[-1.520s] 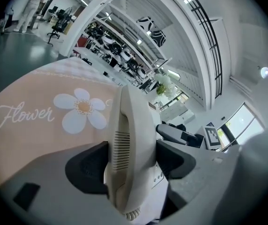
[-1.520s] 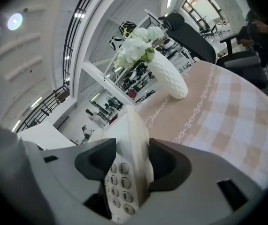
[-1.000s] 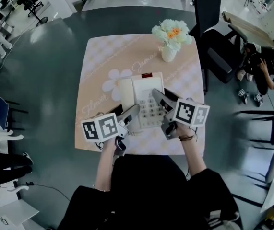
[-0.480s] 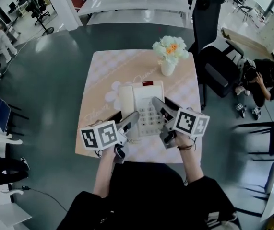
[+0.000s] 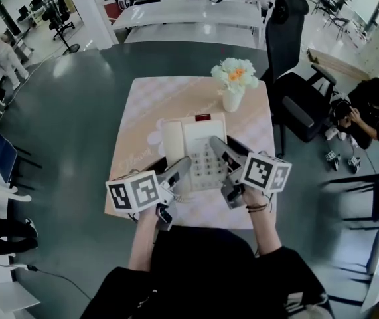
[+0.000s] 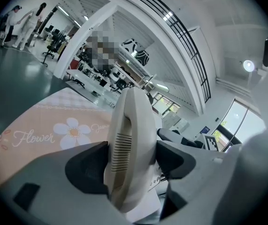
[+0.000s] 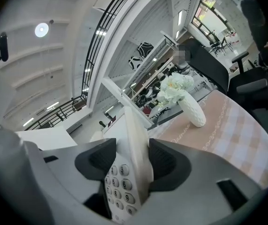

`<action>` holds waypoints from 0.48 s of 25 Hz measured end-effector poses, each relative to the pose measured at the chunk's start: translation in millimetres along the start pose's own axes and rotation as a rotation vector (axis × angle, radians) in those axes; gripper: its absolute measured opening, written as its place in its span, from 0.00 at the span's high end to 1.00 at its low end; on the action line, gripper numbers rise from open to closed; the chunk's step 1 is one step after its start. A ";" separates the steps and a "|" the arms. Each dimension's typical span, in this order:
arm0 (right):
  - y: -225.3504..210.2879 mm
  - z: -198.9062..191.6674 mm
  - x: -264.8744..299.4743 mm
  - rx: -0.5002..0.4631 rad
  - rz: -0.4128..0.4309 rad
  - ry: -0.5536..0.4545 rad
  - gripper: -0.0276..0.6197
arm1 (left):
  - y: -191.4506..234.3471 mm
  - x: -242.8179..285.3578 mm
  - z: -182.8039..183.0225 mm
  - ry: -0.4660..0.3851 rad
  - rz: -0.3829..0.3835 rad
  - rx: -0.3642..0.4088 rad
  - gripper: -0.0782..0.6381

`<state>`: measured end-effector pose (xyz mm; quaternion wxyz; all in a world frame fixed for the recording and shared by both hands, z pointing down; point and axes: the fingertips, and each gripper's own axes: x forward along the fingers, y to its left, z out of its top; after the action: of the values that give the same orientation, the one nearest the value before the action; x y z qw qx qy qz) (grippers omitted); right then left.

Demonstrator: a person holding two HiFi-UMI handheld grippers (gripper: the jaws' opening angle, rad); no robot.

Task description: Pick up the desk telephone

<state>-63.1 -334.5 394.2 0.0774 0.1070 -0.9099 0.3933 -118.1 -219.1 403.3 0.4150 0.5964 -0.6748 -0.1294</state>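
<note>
A cream desk telephone (image 5: pixel 196 145) with its handset on the left and a keypad is held up above the pink flowered table (image 5: pixel 149 98). My left gripper (image 5: pixel 179 170) is shut on the telephone's left side, the handset edge (image 6: pixel 126 149) pinched between its dark pads. My right gripper (image 5: pixel 221 148) is shut on the right edge of the telephone (image 7: pixel 136 158), with number keys showing beside the left pad. In both gripper views the phone stands tilted well off the tabletop.
A white vase of flowers (image 5: pixel 234 85) stands at the far right of the table, also in the right gripper view (image 7: pixel 187 100). A black office chair (image 5: pixel 295 92) stands right of the table. A person crouches at far right (image 5: pixel 372 108). White desks (image 5: pixel 189 18) stand beyond.
The telephone has risen off the table in both grippers. The table looks smaller and farther below, and the view has shifted so more of the room behind shows.
</note>
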 end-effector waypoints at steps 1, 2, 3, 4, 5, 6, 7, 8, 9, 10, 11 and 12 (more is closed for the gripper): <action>1.8 1.6 -1.2 -0.002 0.005 -0.003 0.64 | -2.1 -1.2 1.0 -0.005 0.000 0.003 0.45; 3.5 3.1 -2.3 -0.005 0.009 -0.006 0.64 | -3.9 -2.2 1.8 -0.010 -0.001 0.006 0.45; 5.4 4.6 -3.4 -0.008 0.013 -0.009 0.64 | -5.6 -3.4 2.8 -0.015 -0.002 0.008 0.45; 7.5 6.3 -4.3 -0.011 0.016 -0.013 0.64 | -7.4 -4.6 4.1 -0.020 -0.004 0.010 0.45; 9.5 8.0 -5.1 -0.014 0.020 -0.017 0.64 | -9.3 -5.8 5.7 -0.025 -0.005 0.013 0.45; 11.4 9.8 -6.0 -0.016 0.023 -0.022 0.64 | -11.1 -6.9 7.3 -0.030 -0.006 0.017 0.45; 13.0 11.3 -7.0 -0.019 0.026 -0.026 0.64 | -12.8 -7.8 8.5 -0.034 -0.008 0.021 0.45; 14.3 12.4 -8.0 -0.022 0.028 -0.030 0.64 | -14.3 -8.6 9.3 -0.038 -0.010 0.024 0.45; 15.7 13.2 -8.9 -0.024 0.030 -0.032 0.64 | -15.5 -9.5 9.8 -0.041 -0.012 0.025 0.45; 17.0 13.9 -9.8 -0.027 0.033 -0.033 0.64 | -16.7 -10.5 10.1 -0.045 -0.014 0.026 0.45; 18.4 14.8 -10.7 -0.030 0.035 -0.035 0.64 | -18.0 -11.3 10.4 -0.048 -0.014 0.027 0.45; 19.6 15.9 -11.7 -0.032 0.038 -0.036 0.64 | -19.6 -12.0 10.9 -0.052 -0.014 0.028 0.45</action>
<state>-57.7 -331.4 367.1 0.0550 0.0955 -0.9193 0.3779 -112.9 -216.6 378.6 0.3879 0.6033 -0.6829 -0.1385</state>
